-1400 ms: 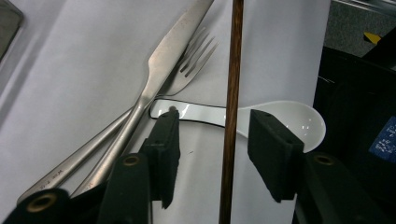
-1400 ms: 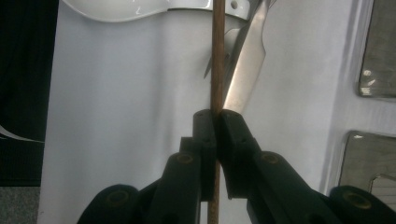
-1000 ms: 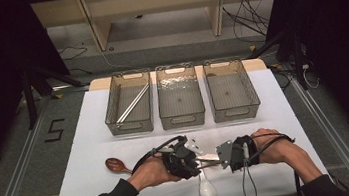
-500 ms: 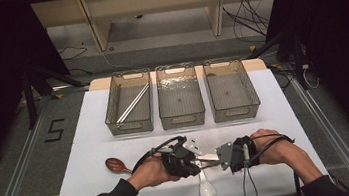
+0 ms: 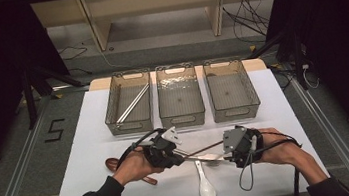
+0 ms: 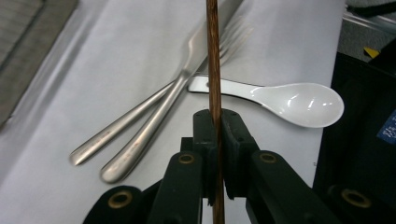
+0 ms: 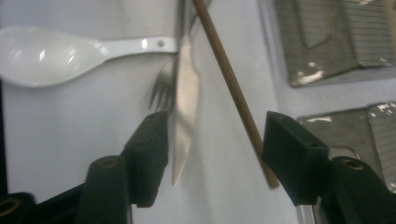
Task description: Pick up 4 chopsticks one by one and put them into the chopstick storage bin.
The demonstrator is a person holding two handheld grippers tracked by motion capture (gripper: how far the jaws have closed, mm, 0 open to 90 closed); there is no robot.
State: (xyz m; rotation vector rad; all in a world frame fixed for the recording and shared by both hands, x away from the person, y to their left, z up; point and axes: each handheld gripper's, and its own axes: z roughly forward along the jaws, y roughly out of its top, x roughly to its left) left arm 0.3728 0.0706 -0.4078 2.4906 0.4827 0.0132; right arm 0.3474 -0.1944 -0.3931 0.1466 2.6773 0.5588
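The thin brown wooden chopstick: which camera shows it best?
The left gripper view: the thin brown wooden chopstick runs sharp and close, clamped between the left gripper fingers. The right gripper view shows it slanting between open fingers; the high view shows a thin dark line.

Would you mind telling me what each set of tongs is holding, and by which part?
The left tongs clamp the brown chopstick near one end. The right tongs have just been opening; the chopstick's other end lies between them, unpressed.
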